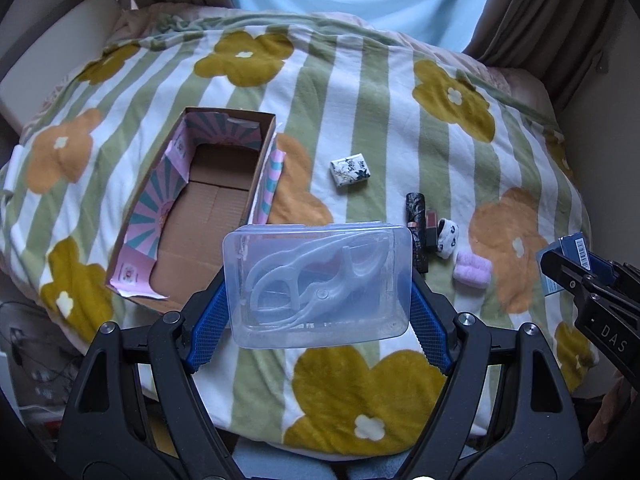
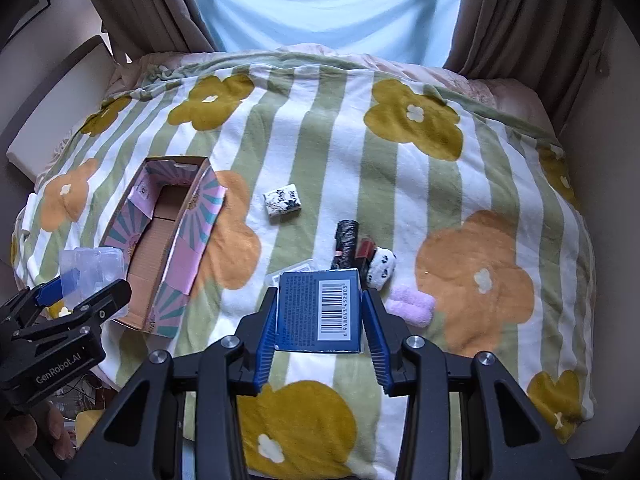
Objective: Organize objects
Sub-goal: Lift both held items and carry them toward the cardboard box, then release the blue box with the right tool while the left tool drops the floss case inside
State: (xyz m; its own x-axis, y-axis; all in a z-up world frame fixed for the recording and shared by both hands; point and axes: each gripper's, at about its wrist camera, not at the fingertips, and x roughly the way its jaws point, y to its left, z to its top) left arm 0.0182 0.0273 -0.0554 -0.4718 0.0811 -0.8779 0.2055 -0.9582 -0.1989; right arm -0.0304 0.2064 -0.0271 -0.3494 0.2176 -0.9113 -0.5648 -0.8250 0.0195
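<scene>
1. The left gripper [image 1: 318,280] holds a clear plastic case [image 1: 320,284] between its jaws, lifted over the bed [image 1: 360,120]; the open cardboard box [image 1: 208,208] lies just ahead and to the left of them, with nothing in it.
2. The right gripper [image 2: 320,312] has its jaws narrow on a blue carton [image 2: 316,308].
3. I judge the task is at its beginning: a patterned packet [image 2: 282,202], a dark tube [image 2: 346,240], a panda item [image 2: 382,266] and a lilac fluffy piece [image 2: 412,304] lie on the blanket beyond the right jaws.
4. The carton hides a flat clear thing [image 2: 292,270] behind it; I cannot identify it.
</scene>
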